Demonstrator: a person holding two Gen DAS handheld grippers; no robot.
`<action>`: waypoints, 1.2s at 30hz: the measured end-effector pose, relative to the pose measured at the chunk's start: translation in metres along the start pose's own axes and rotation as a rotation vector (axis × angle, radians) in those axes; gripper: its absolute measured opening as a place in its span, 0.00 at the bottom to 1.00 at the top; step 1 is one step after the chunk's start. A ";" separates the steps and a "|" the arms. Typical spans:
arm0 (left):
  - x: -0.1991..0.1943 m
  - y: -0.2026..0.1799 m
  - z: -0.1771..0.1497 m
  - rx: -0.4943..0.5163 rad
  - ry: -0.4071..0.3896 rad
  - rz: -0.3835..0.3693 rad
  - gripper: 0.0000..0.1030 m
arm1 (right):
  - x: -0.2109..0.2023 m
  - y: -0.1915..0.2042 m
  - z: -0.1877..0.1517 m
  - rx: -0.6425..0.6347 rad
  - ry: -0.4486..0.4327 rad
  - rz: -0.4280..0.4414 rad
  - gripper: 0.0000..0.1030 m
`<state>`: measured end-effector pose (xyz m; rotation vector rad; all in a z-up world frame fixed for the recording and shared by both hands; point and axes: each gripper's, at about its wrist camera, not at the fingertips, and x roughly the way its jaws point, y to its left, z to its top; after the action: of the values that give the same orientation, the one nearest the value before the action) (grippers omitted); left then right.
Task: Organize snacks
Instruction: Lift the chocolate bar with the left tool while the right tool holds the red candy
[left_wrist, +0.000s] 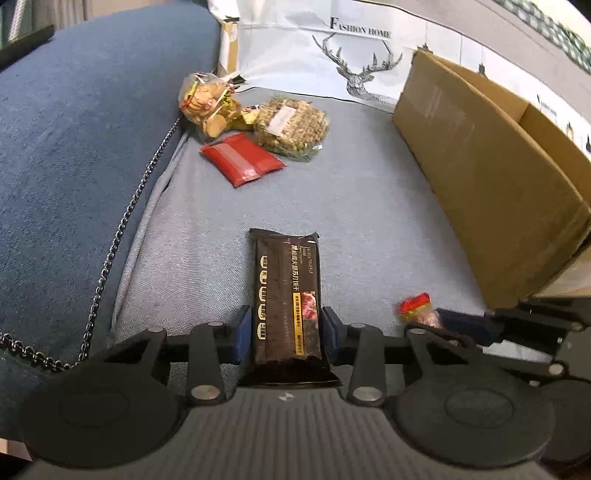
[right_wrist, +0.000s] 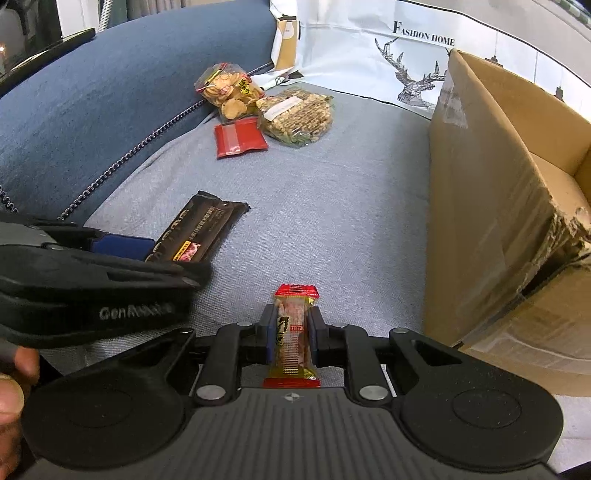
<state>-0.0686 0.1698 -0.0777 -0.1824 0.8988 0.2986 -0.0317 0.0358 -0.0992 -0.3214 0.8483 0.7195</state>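
Both grippers loaded, nothing visibly boxed yet. Left gripper (left_wrist: 287, 328) with blue pads set against both long edges of a long dark-brown foil biscuit packet (left_wrist: 286, 295), apparently clamped on it, the packet low over the grey fabric sofa seat (left_wrist: 332, 206); right gripper (right_wrist: 291, 328) closed tight on a small clear snack sachet with red ends (right_wrist: 293, 332), held upright between the pads, just beside the open brown cardboard box (right_wrist: 491, 192) at right. Inside of the box mostly hidden; only a bare strip of its floor showing, so contents impossible to tell. Left behind near the blue sofa back (right_wrist: 129, 81): a clear bag of round biscuits (right_wrist: 227, 92), a clear pack of nut brittle bars with a white label (right_wrist: 297, 116), touching that bag, and a flat red foil pouch (right_wrist: 240, 138) in front of both. Judged early to midway: two snacks in hand for the box, three more to fetch.
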 end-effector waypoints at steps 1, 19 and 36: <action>0.000 0.002 0.001 -0.011 -0.002 0.001 0.42 | 0.000 0.000 0.000 0.001 -0.001 -0.001 0.18; 0.004 0.002 0.004 -0.042 0.003 0.034 0.43 | 0.001 -0.005 -0.001 0.002 -0.007 0.009 0.18; -0.001 -0.001 0.007 -0.055 -0.061 0.011 0.41 | -0.002 -0.007 0.000 0.012 -0.034 0.024 0.18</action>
<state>-0.0634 0.1712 -0.0726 -0.2180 0.8318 0.3371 -0.0280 0.0301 -0.0981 -0.2877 0.8256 0.7397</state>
